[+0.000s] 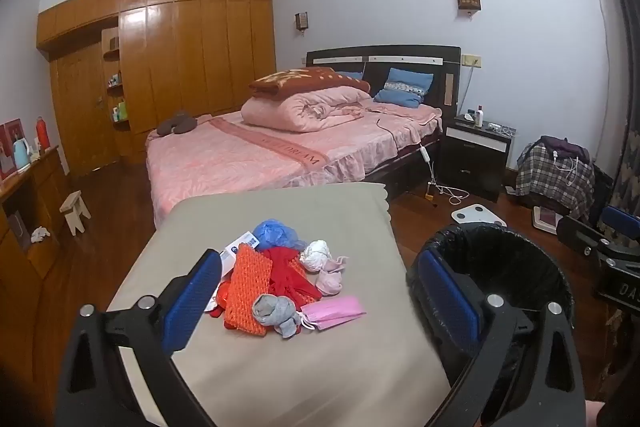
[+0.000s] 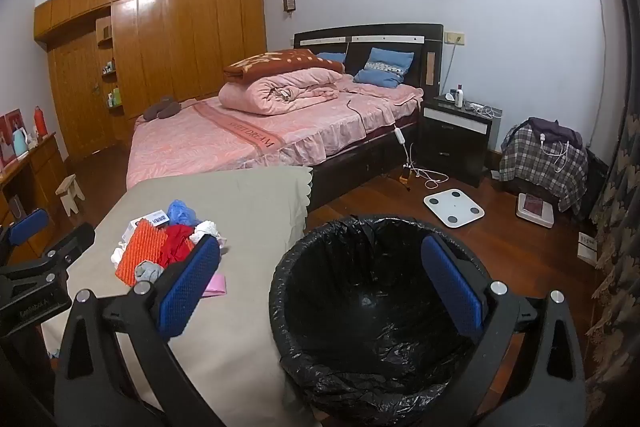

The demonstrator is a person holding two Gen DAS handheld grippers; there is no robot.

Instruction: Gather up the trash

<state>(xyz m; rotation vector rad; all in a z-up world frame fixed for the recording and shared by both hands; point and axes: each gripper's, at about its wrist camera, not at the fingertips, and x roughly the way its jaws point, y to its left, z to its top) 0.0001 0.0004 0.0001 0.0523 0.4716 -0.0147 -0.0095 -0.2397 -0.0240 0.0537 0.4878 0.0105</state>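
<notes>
Home bedroom: bed (image 1: 280,147), wardrobe (image 1: 180,55).

Both wrist views are evenly but rather dimly lit, with a cool bluish cast on the walls. Glare streaks the wardrobe (image 1: 168,55) at upper left, probably from a ceiling lamp out of frame. Fisheye bending curves straight lines near the edges, the corners fall black, and fine detail looks soft and slightly smeared.

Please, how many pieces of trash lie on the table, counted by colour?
Blue: 1, plastic bag
White: 2, small box, crumpled wad
Orange: 1, mesh pad
Red: 1, tangled net
Grey: 1, grey wad
Pink: 2, face mask, pale wad
Total: 8, as far as the pile shows.
</notes>
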